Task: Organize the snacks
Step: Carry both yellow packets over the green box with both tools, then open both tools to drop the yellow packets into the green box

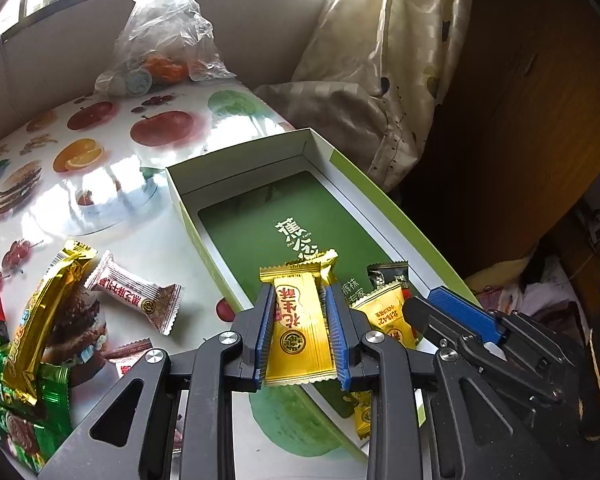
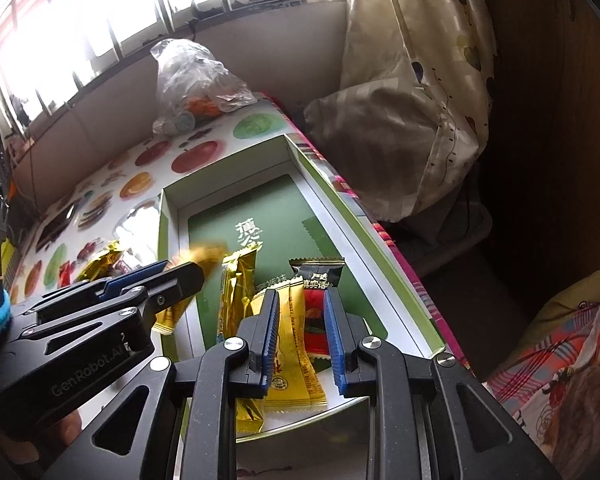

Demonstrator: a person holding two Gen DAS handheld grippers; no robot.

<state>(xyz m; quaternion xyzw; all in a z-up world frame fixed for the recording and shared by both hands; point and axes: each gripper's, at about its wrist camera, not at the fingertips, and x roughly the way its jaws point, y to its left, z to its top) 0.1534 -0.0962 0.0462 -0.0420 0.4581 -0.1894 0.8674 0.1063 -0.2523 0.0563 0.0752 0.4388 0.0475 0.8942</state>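
- Left wrist view: left gripper (image 1: 300,316) clamped on a gold-wrapped peanut candy (image 1: 300,332), blue pads pressing both long edges; wrapper upright, red characters on its face.
- The candy hangs over the near end of the open green-floored box (image 1: 236,152), which runs from 6 o'clock toward 12 o'clock in frame.
- Inside the box, at 3 o'clock of the held candy: an orange-yellow packet (image 1: 384,312) and a black-topped packet (image 1: 388,276), lying side by side, touching.
- Right gripper (image 1: 460,312) enters at 4 o'clock, over the box's right wall.
- On the fruit-print tablecloth (image 1: 100,132) at 9 o'clock of the box: white-and-red candy (image 1: 136,294), long gold bar (image 1: 48,312), green packets (image 1: 16,420), apart from the box.
- Clear plastic bag (image 1: 164,36) at 11 o'clock, far end of the table.
- Right wrist view: right gripper (image 2: 302,336) narrowed on a red-and-black packet (image 2: 318,304), which sits between the pads together with a yellow packet (image 2: 292,344); whether the yellow one is gripped or only lies beneath, I cannot tell.
- Both sit low over the near end of the box (image 2: 384,240).
- Gold bar (image 2: 236,292) leans just at 9 o'clock of the right gripper's left finger, inside the box.
- Left gripper (image 2: 172,276) at 9 o'clock, its gold candy blurred at the tip.
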